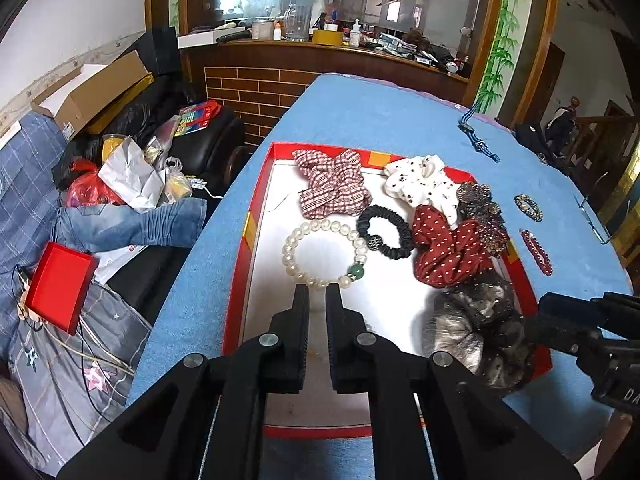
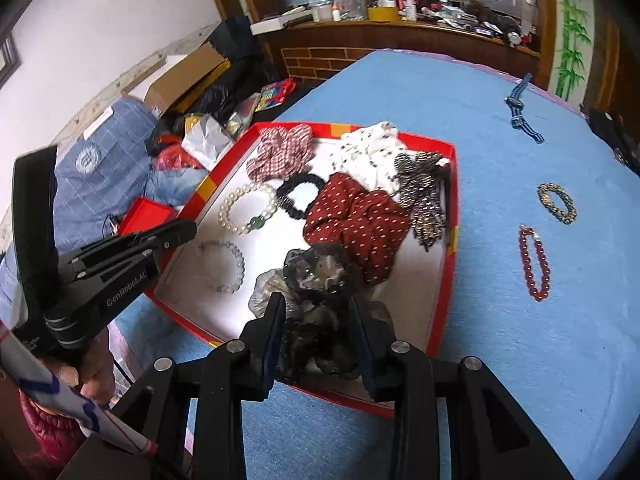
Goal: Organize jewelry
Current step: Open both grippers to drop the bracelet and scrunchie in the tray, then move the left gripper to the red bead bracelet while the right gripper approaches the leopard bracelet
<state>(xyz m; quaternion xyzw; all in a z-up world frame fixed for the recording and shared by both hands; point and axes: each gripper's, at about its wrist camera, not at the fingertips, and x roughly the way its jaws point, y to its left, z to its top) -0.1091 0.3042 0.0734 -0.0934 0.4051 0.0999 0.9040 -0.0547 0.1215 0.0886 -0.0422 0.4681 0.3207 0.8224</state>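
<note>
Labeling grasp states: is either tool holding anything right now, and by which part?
Left tool: nothing, fingers narrowly apart above the pearl bracelet. Right tool: open around the grey-black scrunchie; whether it grips cannot be told.

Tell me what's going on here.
A person with a gripper in each hand is sorting jewelry into a red tray. The right gripper straddles a grey scrunchie at the tray's near edge. The left gripper hovers nearly closed by the pearl bracelet. A red bracelet, a gold bracelet and a blue strap lie outside on the cloth.
</note>
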